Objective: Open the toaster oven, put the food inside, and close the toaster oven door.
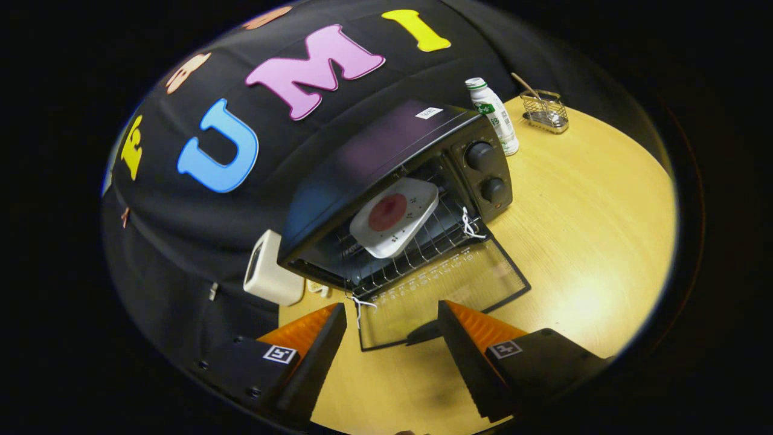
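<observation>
A white square plate (395,216) carrying a red round food is sitting on the black toaster oven's (386,181) rack, door (444,290) lying open toward the tool (392,329), fingers spread, gripping nothing; bare desk (592,229) is stretching rightward.

The toaster oven (386,175) has a glossy dark shell that throws back reflections; its let-down door (441,296) is clear glass, and the rack (423,251) inside is bare metal wire. The plate (395,217) looks smooth and glazed. The worktop (580,229) is pale wood grain with a soft sheen.

The tongs (392,326) stand apart, holding nothing, their inner faces ribbed.
</observation>
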Available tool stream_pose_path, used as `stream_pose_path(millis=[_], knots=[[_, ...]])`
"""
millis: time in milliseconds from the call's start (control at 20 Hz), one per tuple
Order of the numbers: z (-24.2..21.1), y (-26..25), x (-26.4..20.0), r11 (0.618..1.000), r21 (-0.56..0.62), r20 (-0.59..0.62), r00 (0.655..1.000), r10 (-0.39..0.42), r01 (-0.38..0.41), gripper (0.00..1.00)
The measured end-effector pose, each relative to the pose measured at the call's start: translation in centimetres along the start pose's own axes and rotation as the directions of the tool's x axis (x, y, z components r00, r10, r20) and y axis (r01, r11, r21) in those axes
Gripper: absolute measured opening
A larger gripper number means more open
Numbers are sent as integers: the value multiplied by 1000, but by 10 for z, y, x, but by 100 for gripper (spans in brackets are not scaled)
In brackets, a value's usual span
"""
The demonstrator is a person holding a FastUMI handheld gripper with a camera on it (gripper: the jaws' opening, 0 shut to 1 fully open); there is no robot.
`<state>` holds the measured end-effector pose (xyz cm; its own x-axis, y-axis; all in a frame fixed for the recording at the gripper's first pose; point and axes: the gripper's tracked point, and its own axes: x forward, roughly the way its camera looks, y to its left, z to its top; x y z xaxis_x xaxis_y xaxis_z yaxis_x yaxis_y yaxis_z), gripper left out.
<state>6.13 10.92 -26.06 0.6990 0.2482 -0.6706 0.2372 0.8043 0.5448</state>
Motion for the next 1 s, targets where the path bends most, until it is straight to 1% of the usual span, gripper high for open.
stream_pose_path(millis=[50, 150, 250, 400, 550, 650, 750, 850, 1000], knots=[[-10, -6, 2, 999, -49, -14, 1000, -23, 22, 99], [-42, -20, -1, 989, -137, -104, 992, -78, 64, 99], [-65, -35, -6, 965, -247, -139, 982, -131, 94, 99], [-78, -42, -7, 908, -403, -120, 977, -174, 113, 99], [-84, -51, -2, 831, -540, -107, 967, -229, 137, 99], [-93, -55, 3, 795, -590, -113, 961, -254, 141, 99], [-103, -60, 9, 774, -617, -131, 952, -276, 140, 99], [-112, -64, 15, 764, -629, -149, 943, -299, 143, 99], [-117, -66, 25, 772, -617, -169, 932, -322, 155, 100]])
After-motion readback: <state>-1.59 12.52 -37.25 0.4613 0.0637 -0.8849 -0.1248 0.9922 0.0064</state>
